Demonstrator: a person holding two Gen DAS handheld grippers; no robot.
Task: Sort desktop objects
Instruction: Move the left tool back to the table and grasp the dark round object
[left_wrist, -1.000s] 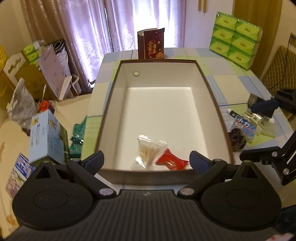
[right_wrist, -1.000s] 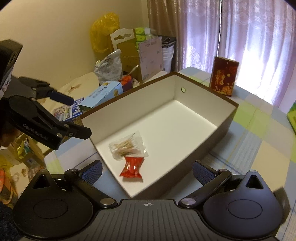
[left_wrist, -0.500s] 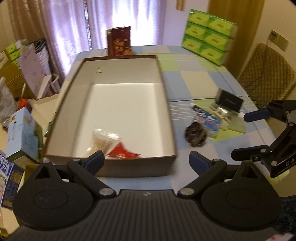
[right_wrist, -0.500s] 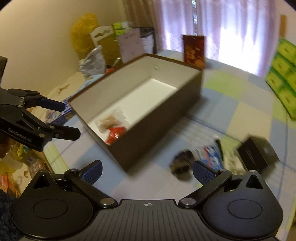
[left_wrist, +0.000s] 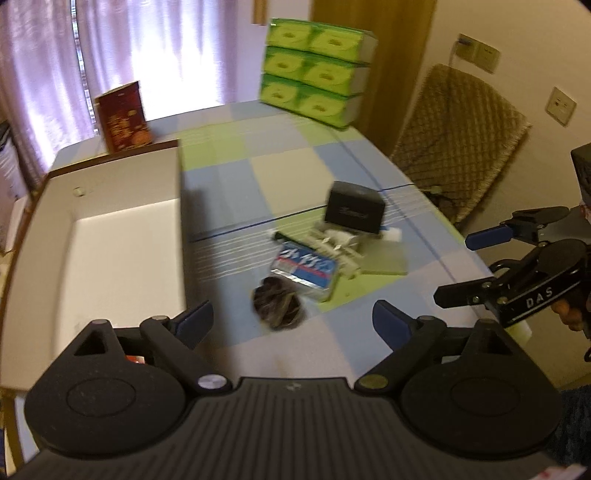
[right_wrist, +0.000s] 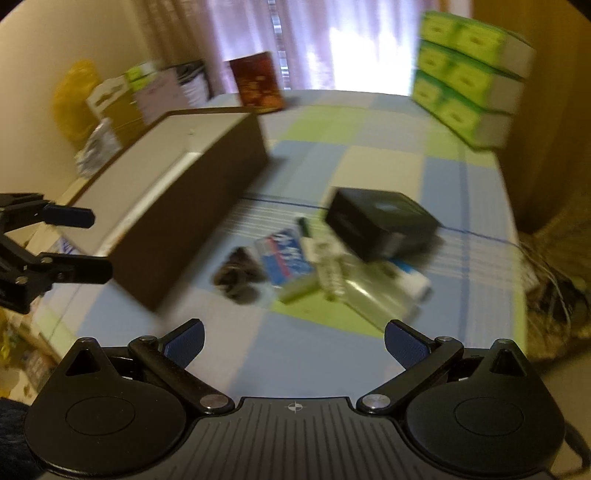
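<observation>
Fingers of both tools stood wide apart with nothing between them: the left gripper (left_wrist: 291, 319) hung over the near edge of the checked tablecloth (left_wrist: 295, 177), beside the big box, and the right gripper (right_wrist: 293, 338) hung over the cloth's near right part, facing the small pile of things.

Nearest in that pile lay a dark round bundle (left_wrist: 277, 303), blurred, so what it was could not be told. Just behind it, touching or nearly so, lay a blue-and-white packet (left_wrist: 304, 267). A clear plastic pouch (right_wrist: 376, 291) with pale contents spread to the right of the packet, and a black box (left_wrist: 355, 213) sat at the far end of the pile, partly over it.

To the left stood the large open box (left_wrist: 110, 236), brown outside, white inside; a scrap of red showed at its near corner behind the left tool's arm.

Farther off, a red carton (left_wrist: 123, 117) stood upright at the table's far edge, and stacked green tissue packs (left_wrist: 317, 72) sat at the far right corner.
</observation>
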